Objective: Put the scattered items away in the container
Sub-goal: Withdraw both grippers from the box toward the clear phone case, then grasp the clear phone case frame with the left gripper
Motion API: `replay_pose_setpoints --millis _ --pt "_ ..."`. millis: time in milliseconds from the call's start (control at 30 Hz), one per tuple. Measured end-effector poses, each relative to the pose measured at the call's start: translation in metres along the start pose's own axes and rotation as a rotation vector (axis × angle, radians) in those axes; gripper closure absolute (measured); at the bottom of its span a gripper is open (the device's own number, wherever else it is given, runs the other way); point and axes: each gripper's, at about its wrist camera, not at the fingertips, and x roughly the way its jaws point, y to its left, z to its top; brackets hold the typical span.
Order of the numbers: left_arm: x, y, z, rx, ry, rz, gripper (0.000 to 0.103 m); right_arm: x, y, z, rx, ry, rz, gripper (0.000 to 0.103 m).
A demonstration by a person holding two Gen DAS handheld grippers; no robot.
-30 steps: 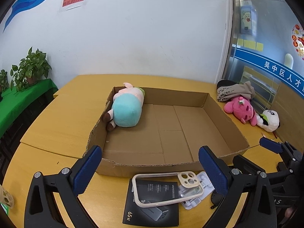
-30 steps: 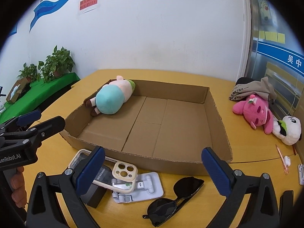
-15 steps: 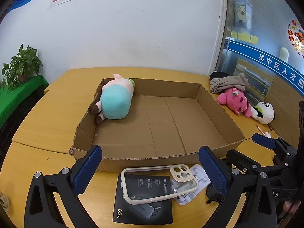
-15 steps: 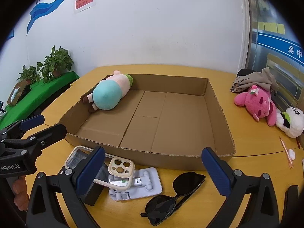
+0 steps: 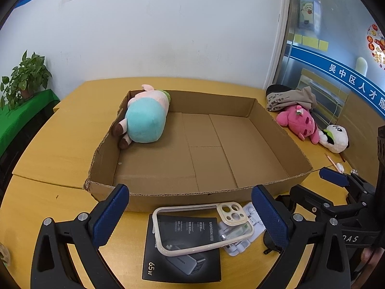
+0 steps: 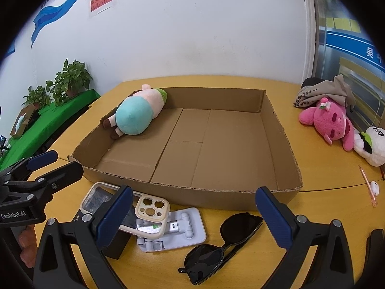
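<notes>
Left tongs (image 5: 190,213) nearer, phone case (image 5: 204,228) between its fingers.

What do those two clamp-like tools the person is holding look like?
Both are black plastic frames with silver screws. Each has two fingers padded in textured dark blue. The left gripper reads "GenRobot.AI" in white on its side; the right gripper shows white letters, partly hidden.

Cardboard box (image 5: 276,130): shallow, open-topped, teal plush toy (image 5: 144,122) laid inside. Phone case (image 5: 202,228), charger box (image 5: 182,265), sunglasses (image 6: 221,243) scattered in front.
</notes>
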Motion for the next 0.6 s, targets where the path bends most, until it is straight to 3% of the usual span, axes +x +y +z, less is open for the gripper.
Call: replay_pose_setpoints --millis 233,400,600 --pt "0.008 0.011 -0.008 -0.01 0.047 -0.002 0.0 0.006 -0.004 -0.003 0.012 0.026 0.018 0.002" --pt "0.022 0.026 -0.017 -0.026 0.123 0.019 0.001 0.02 -0.022 -0.013 0.063 0.085 0.055 0.002" --pt "0.049 0.038 -0.03 -0.044 0.24 0.014 0.021 0.041 -0.032 -0.03 0.12 0.176 0.111 0.002"
